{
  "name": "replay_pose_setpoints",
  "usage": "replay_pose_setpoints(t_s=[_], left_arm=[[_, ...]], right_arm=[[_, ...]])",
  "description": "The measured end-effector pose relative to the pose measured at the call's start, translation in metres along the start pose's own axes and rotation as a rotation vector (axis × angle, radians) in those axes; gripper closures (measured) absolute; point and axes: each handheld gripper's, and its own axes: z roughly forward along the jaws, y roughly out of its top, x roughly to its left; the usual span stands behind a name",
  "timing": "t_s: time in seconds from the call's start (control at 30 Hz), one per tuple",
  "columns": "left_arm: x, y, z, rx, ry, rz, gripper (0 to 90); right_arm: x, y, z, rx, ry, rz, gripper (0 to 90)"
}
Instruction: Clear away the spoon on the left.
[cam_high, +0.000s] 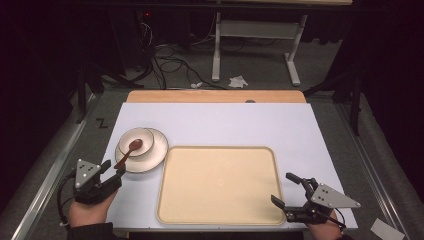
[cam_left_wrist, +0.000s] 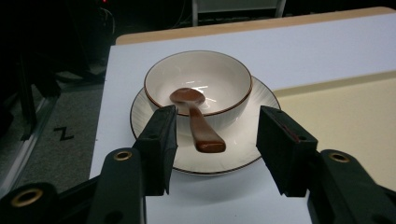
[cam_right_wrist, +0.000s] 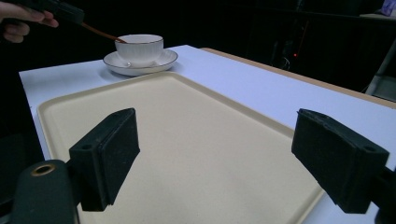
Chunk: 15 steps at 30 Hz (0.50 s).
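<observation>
Scene: While both hands are waiting at the near edge of the white-topped desk (cam_high: 220, 122), everything is being placed relative to the large cream plastic tray (cam_high: 220, 185) lying at the desk's middle.
Bowl set: a white ceramic bowl with a brown rim (cam_left_wrist: 198, 86) is sitting on a white ribbed saucer (cam_left_wrist: 243, 156), just beside the tray's far left corner, touching nothing on the tray.
Spoon: the glossy brown ceramic spoon (cam_left_wrist: 196, 123) is lying with its scoop inside the bowl and its handle leaning over the rim toward the person; it is probably resting that way so the handle is offering an easy place to pinch.
Left gripper: the left gripper (cam_left_wrist: 217, 140) is hovering left of the tray, near the saucer's near edge, aimed at the spoon handle. Its jaws are standing spread, and the handle end is lying between them untouched; no pad is pressing on it.
Right gripper: the right gripper (cam_right_wrist: 219, 158) is idling over the tray's near right corner, jaws spread wide and pinching nothing, seemingly kept out of the way.
Tray: it is lying bare, likely the spot the bowl set is meant for.
Judgement: the left jaws would need to close squarely on the narrow, slick handle; a skewed pinch could tip the spoon.
</observation>
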Motion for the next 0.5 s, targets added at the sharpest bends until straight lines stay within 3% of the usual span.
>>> replay_pose_setpoints(t_s=[0.2, 0.37, 0.5], left_arm=[[-0.001, 0.002, -0.004, -0.033, 0.034, 0.024, 50.8], [0.005, -0.003, 0.011, -0.024, 0.07, 0.039, 56.0], [0.008, -0.007, 0.023, 0.001, 0.056, 0.05, 60.6]], right_arm=[[0.0, 0.0, 0.001, 0.001, 0.003, -0.007, 16.2], [0.0, 0.0, 0.002, 0.004, 0.002, -0.002, 16.2], [0.0, -0.001, 0.003, 0.01, 0.002, -0.007, 16.2]])
